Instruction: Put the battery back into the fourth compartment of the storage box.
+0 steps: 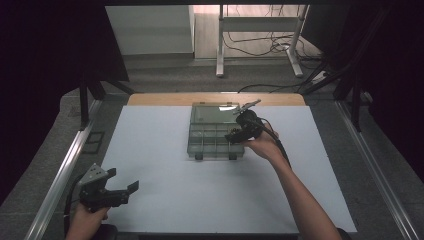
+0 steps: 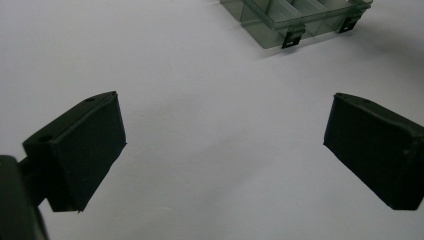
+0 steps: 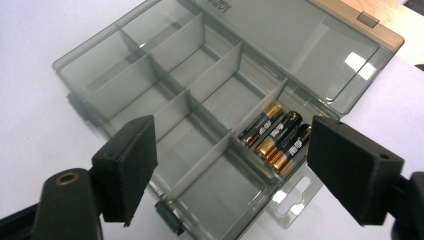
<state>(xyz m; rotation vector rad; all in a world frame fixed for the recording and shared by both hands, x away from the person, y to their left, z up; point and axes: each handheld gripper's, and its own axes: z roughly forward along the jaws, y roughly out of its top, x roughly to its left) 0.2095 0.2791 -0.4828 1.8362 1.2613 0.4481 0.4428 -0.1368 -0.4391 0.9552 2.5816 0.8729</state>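
Note:
A smoky clear compartment box (image 1: pixel 202 145) lies open at the middle back of the white mat (image 1: pixel 165 165), its lid (image 1: pixel 212 114) folded flat toward the far edge. In the right gripper view a pack of black-and-gold batteries (image 3: pixel 277 137) rests in one compartment of the box (image 3: pixel 150 75), and its clear hang tab (image 3: pixel 295 195) sticks out over the wall. My right gripper (image 1: pixel 233 136) (image 3: pixel 232 155) hovers open over the box's right side, with its jaws on either side of that area and nothing gripped. My left gripper (image 1: pixel 123 179) (image 2: pixel 225 145) is open over bare mat at the near left, far from the box (image 2: pixel 295 20).
A wooden table strip (image 1: pixel 215 98) shows beyond the mat. Metal rails (image 1: pixel 60 175) run along both sides of the table. On the floor behind stand a desk frame (image 1: pixel 220 45) and loose cables (image 1: pixel 270 47).

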